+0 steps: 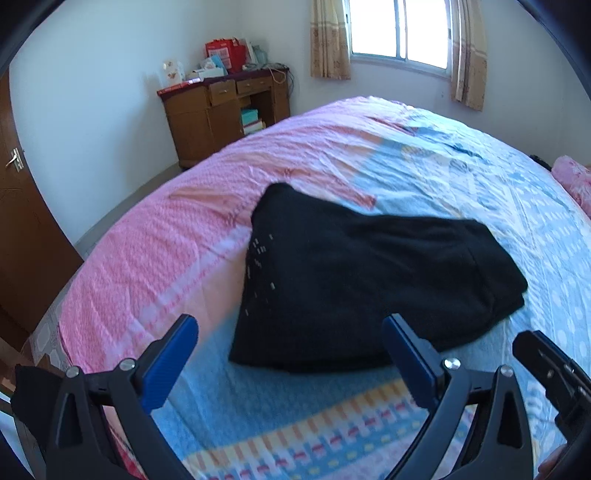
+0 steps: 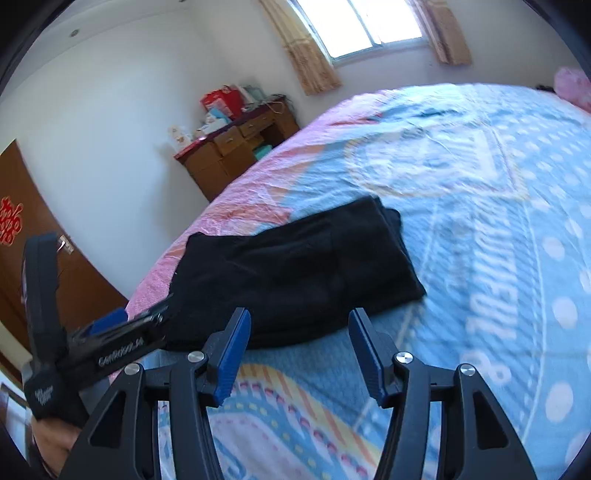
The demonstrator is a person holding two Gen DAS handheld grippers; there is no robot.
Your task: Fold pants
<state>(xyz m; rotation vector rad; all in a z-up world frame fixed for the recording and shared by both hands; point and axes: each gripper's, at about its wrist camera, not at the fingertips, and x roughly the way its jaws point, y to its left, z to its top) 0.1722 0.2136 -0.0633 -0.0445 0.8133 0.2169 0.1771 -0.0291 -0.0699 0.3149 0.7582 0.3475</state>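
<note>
Black pants (image 1: 354, 277) lie folded into a compact stack on the bed, also seen in the right wrist view as the pants (image 2: 295, 273). My left gripper (image 1: 291, 328) hovers just in front of the stack's near edge, jaws wide open, nothing between the blue pads. My right gripper (image 2: 299, 325) sits at the near edge of the stack with its jaws apart and no cloth between them. The left gripper (image 2: 110, 332) shows at the left of the right wrist view, held by a hand. Part of the right gripper (image 1: 554, 373) shows at the lower right of the left wrist view.
The bed's cover (image 1: 461, 177) is pink on the left and blue with patterns on the right. A wooden desk (image 1: 225, 110) with boxes stands against the far wall. A brown door (image 1: 22, 206) is at left, a curtained window (image 1: 399, 33) behind. A pink pillow (image 1: 576, 181) lies far right.
</note>
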